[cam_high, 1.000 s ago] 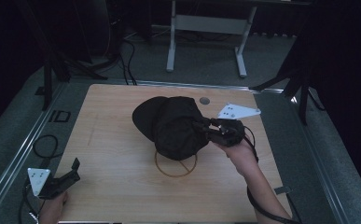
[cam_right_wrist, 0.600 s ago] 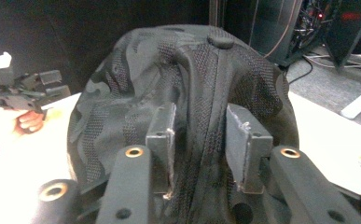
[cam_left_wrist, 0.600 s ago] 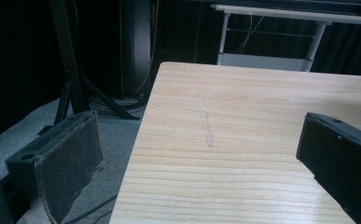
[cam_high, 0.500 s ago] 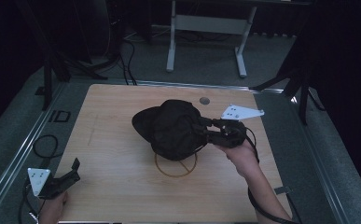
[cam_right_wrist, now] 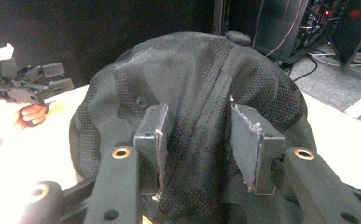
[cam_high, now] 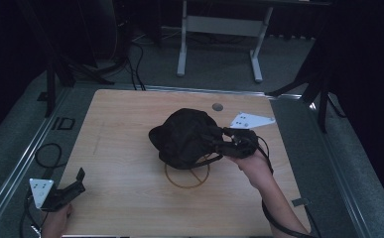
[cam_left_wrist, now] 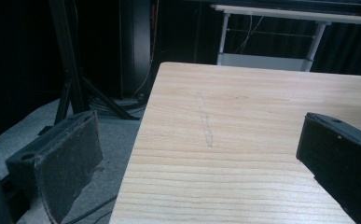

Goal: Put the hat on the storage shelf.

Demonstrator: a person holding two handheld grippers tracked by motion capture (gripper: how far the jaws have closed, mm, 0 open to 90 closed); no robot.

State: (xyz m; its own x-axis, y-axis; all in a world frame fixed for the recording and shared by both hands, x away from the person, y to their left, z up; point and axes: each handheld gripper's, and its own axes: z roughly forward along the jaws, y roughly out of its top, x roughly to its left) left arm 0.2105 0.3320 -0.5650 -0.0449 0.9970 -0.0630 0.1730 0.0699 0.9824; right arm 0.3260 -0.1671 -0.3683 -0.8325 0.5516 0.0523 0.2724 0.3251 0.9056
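At the bench's middle, the cap is being let go.
The left gripper point(cam_high: 75, 184) idles apart and empty at the near-left corner; the black mesh baseball cap point(cam_high: 187, 136) sits over a thin ring point(cam_high: 187, 174), the right gripper point(cam_right_wrist: 201, 149) loosening, its jaws just opened, fabric between.

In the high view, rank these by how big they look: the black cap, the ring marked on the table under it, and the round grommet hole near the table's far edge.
1. Black cap, clearly the largest.
2. Ring, which looks smaller than the cap, though the cap covers its far part.
3. Grommet hole, by far the smallest; it lies farther from the camera, but that cannot account for the difference.
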